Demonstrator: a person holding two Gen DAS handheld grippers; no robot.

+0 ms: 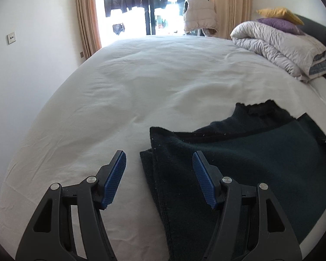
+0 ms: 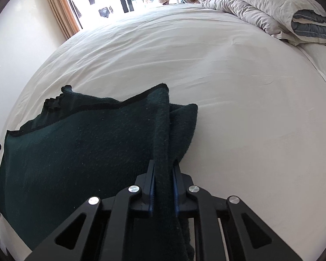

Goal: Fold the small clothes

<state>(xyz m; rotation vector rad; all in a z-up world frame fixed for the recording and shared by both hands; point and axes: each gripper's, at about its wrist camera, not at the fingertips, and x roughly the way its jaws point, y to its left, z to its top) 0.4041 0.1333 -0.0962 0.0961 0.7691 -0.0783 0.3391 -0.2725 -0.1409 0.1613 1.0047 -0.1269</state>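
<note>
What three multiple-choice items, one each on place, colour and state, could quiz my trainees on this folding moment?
1. Where does the folded duvet lie?
A. at the bed's far right
B. on the floor
C. under the garment

2. What colour is the garment?
A. white
B. dark green
C. yellow

3. How is the right gripper?
A. open above the sheet
B. shut on nothing
C. shut on the garment

Answers:
1 A: it sits by the pillows at the far right edge of the bed.
2 B: the knit is dark green.
3 C: a fold of the knit is clamped between its pads.
</note>
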